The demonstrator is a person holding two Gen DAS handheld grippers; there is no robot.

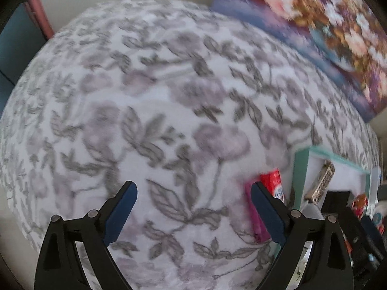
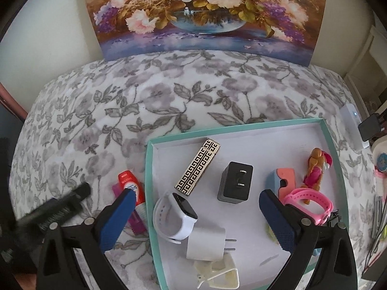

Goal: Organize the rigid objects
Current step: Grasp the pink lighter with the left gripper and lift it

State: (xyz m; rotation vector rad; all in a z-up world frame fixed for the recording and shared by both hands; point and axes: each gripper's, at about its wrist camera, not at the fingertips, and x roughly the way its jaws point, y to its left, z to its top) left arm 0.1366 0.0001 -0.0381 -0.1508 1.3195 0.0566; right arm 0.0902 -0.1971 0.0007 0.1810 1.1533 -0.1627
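Teal-rimmed tray (image 2: 148, 181) is seen in the lower right of the right wrist view, already loaded with a gold-patterned case (image 2: 197, 168), a black charger (image 2: 235, 181), a white charger (image 2: 206, 242), a white smartwatch (image 2: 175, 215), a pink watch (image 2: 312, 204) and a small figurine (image 2: 315, 168). Everything sits on a floral cloth (image 2: 145, 101), probably spread over a desk or bed, which one can't be told.

What seems to be left out is a red tube (image 2: 129, 184) lying on top of a pink flat thing (image 2: 136, 222), just outside the tray's left wall, lower left of centre in that view. Its long axis runs roughly parallel to that wall, cap end toward the top of the frame.

Right tongs (image 2: 196, 220) are spread wide with nothing held, hanging over the tray, one blue pad right beside the tube. Left tongs (image 1: 193, 212) are spread wide and empty too, over bare cloth. In the left wrist view the red tube (image 1: 273, 181) is caught at the lower right, just past the right-hand pad, so it lies off to that side rather than between the pads. The view is blurred.

Judging by this, the tube is likely next, and the left tongs look like the nearer fit, needing a shift toward frame right and a grip across the tube's width.
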